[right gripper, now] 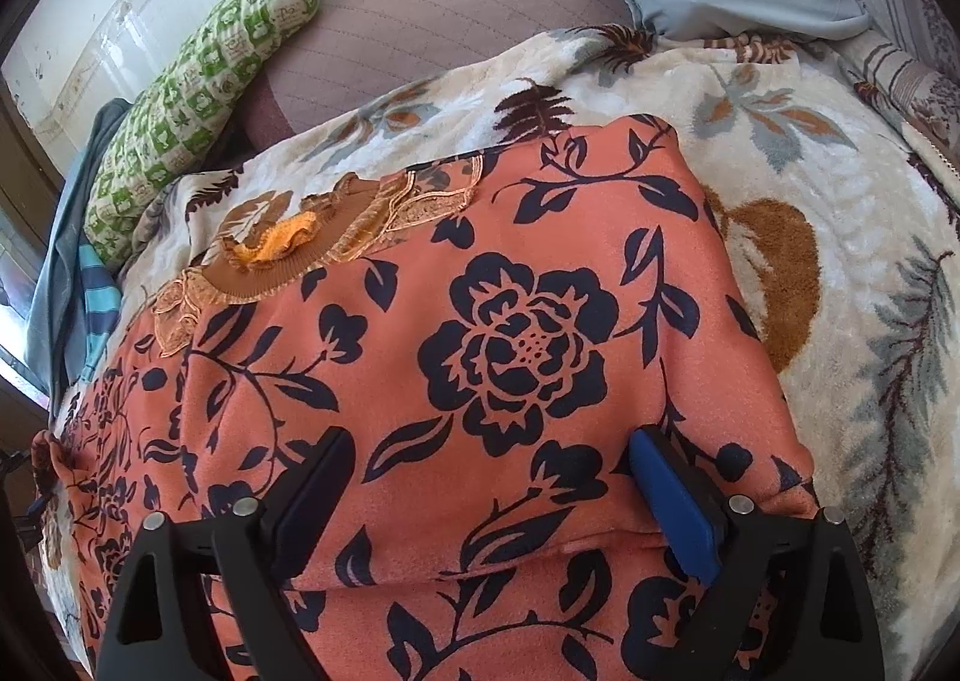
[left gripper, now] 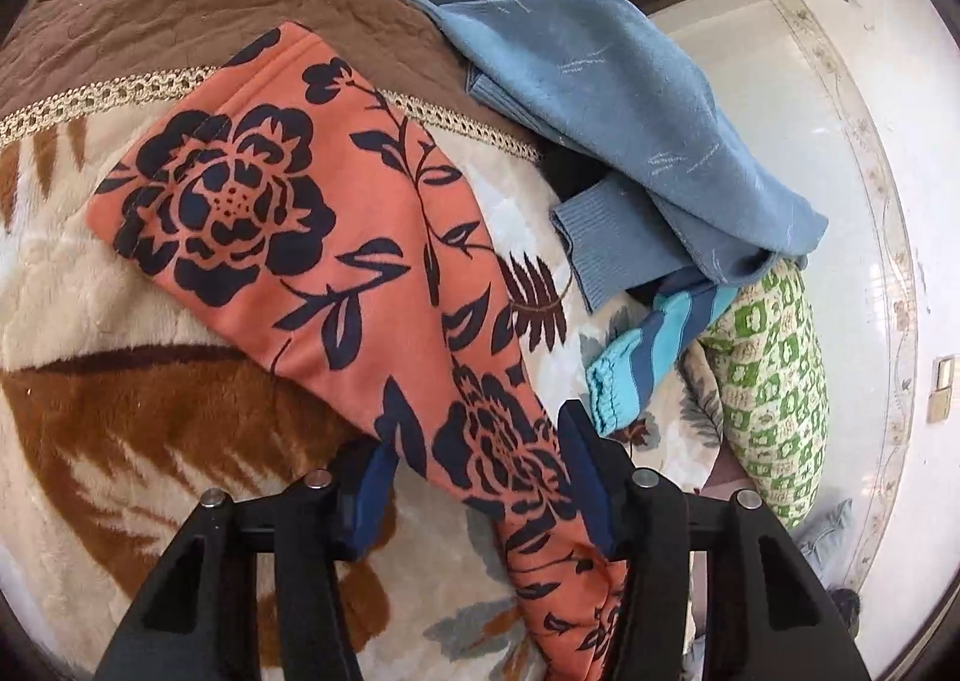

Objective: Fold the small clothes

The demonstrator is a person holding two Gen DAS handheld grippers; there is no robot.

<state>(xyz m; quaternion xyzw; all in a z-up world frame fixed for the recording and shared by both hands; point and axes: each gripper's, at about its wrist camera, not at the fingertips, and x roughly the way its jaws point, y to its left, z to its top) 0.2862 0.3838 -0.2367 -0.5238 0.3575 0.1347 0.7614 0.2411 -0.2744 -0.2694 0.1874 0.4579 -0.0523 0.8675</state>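
The floral top point(right gripper: 480, 321) lies spread on the blanket point(right gripper: 840, 237), its sleeve point(left gripper: 336, 237) running toward the upper left of the left wrist view (sweater point(left gripper: 630, 99) upper right, checked pillow point(left gripper: 774, 381) below it)

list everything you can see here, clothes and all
floral garment: one, orange with navy flowers, spread on the blanket, sleeve stretched out
blanket: one, cream with brown leaves, under everything
sweater: one, blue, piled beyond the sleeve
striped garment: one, turquoise and blue, under the sweater
green patterned cloth: one, at the blanket's edge
left tongs: part-closed astride the sleeve, grip unclear
right tongs: open over the garment
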